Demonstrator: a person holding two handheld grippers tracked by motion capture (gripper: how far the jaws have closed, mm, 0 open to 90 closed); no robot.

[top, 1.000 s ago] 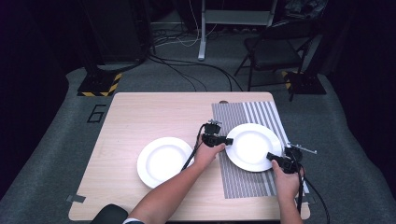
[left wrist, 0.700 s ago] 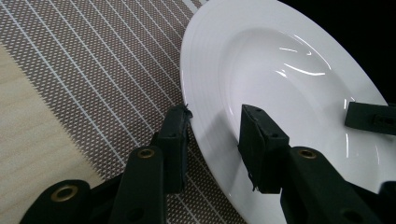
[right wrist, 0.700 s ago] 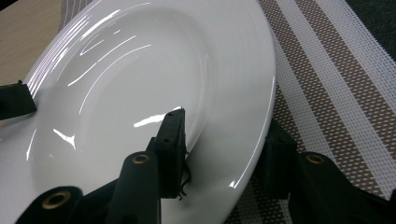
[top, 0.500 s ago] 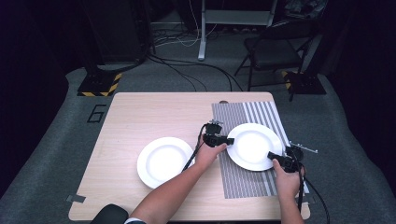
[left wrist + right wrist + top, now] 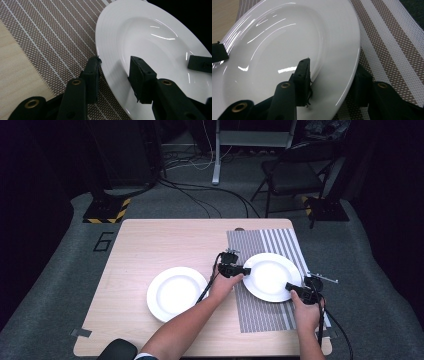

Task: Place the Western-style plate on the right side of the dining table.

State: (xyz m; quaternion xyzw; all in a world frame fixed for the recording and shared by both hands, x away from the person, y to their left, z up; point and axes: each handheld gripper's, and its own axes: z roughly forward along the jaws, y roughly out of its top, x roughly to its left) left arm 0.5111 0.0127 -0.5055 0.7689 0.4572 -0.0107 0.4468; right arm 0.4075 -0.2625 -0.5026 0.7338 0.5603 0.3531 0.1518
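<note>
A white plate (image 5: 270, 276) lies on the striped placemat (image 5: 265, 317) at the table's right. My left gripper (image 5: 246, 270) straddles its left rim: one jaw sits outside the edge and the other over the plate (image 5: 150, 37), with a gap, so the left gripper (image 5: 116, 60) is open. At the near right rim, my right gripper (image 5: 290, 287) has one jaw over the plate (image 5: 287, 37) and one under the edge. Its jaws have just been opening, and the right gripper (image 5: 333, 66) is open around the rim. A second white plate (image 5: 175, 292) rests on bare wood to the left.
The wooden table (image 5: 150, 245) stands on grey carpet. Behind it are a folding chair (image 5: 295, 170), floor cables (image 5: 200, 200) and a black-and-yellow striped base (image 5: 105, 210). The placemat (image 5: 50, 37) reaches close to the table's right edge.
</note>
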